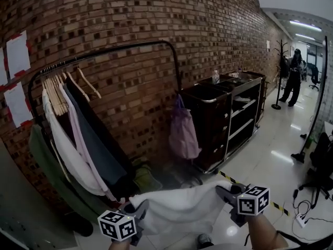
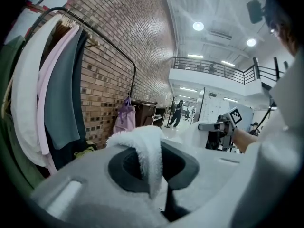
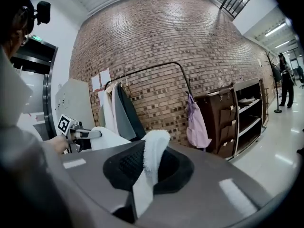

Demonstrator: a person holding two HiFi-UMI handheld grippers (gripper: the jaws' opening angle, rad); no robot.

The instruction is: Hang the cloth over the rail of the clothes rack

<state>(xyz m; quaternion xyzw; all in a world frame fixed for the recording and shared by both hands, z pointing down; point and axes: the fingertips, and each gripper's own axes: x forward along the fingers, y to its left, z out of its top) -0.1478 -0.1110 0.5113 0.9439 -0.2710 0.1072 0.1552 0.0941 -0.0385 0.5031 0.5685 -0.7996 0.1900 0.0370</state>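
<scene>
Holding the cloth [image 1: 179,207] stretched wide, the left tool [image 1: 136,211] and right tool [image 1: 232,193] each pinch one corner, well below the rail [image 1: 130,47]. I think it is best to lift both corners together over the rail's bare part and keep the cloth flat.

Behind cloth [image 1: 182,210], rack [image 1: 125,47]; cart [image 1: 229,113] right.

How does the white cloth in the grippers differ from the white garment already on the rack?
The cloth is pinched at its two ends by the left gripper and the right gripper, low and away from the rail. The white garment hangs from that rail. The cloth is spread sideways, while the white garment drapes long and narrow. Both are white.
</scene>
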